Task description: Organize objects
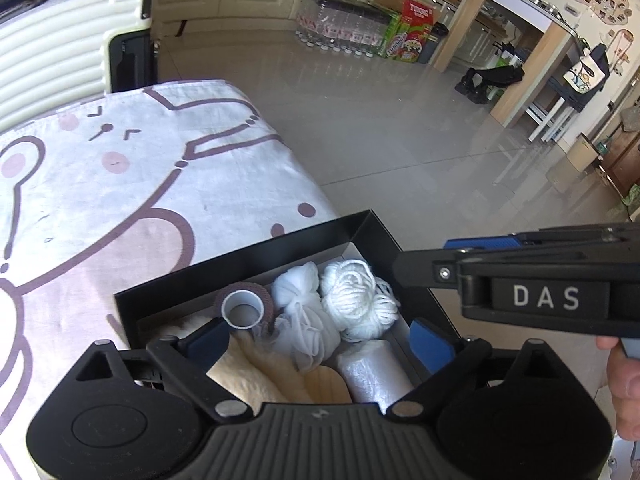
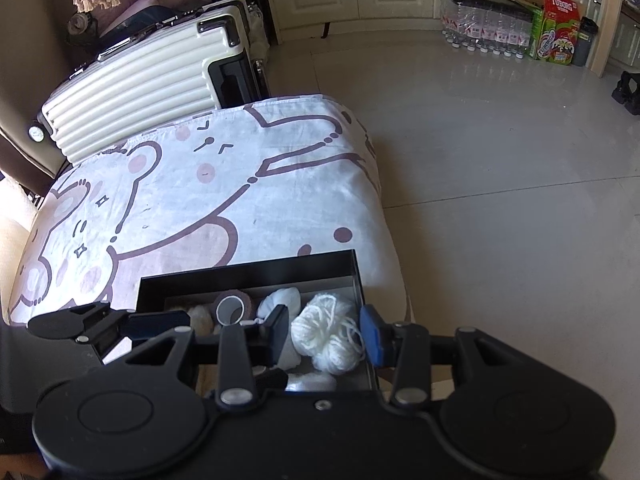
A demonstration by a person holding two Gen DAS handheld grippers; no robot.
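Note:
A black box (image 1: 240, 268) (image 2: 248, 276) sits on the bed's near corner. It holds a brown tape roll (image 1: 246, 304) (image 2: 234, 306), a white mesh bundle (image 1: 300, 304) (image 2: 280, 298), a white yarn ball (image 1: 356, 300) (image 2: 328, 336), a white plastic roll (image 1: 376, 372) and cream fluffy fabric (image 1: 256, 376). My left gripper (image 1: 320, 344) is open above the box contents, holding nothing. My right gripper (image 2: 326, 334) is open, its blue-padded fingers on either side of the yarn ball. It also shows from the side in the left wrist view (image 1: 460, 256).
The box rests on a bed sheet with a bear pattern (image 1: 120, 184) (image 2: 200, 200). A cream ribbed suitcase (image 1: 60, 52) (image 2: 148, 80) stands behind the bed. Tiled floor (image 1: 400, 140) lies to the right, with bottled water packs (image 2: 480, 28) far off.

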